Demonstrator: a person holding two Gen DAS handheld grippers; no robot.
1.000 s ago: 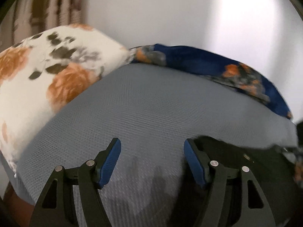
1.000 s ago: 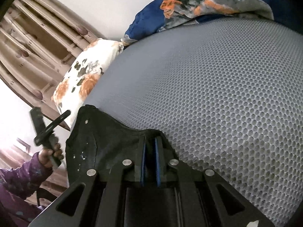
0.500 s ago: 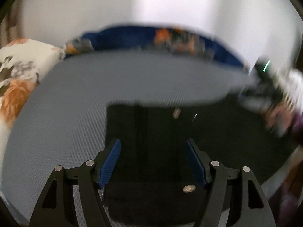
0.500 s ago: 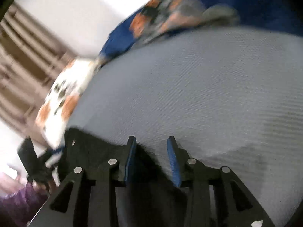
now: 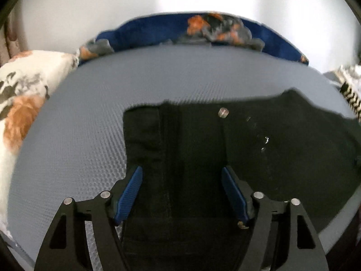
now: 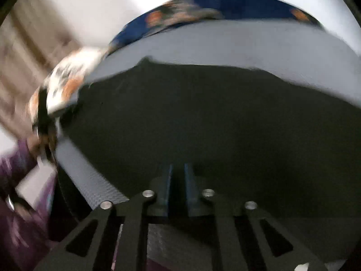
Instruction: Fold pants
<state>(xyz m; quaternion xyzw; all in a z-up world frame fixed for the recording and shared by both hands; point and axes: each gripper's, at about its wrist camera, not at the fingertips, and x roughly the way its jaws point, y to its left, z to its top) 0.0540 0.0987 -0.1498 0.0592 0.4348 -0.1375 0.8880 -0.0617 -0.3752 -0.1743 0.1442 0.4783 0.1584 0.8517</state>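
Note:
Black pants lie spread on the grey mesh bed surface, with the waistband and a metal button facing away. My left gripper is open, its blue pads on either side of the pants' left part, just above the cloth. In the right wrist view the pants fill the middle. My right gripper is shut on a fold of the black pants near the bed's front edge. The view is blurred by motion.
A white and orange floral pillow lies at the left, and a blue floral pillow along the white wall at the back. A striped cloth shows at the far right. The other hand and purple sleeve show left in the right wrist view.
My left gripper has swung right over the pants, still open. My right gripper opened, moved along the pants, and has shut on the cloth again. The pants now lie spread wider.

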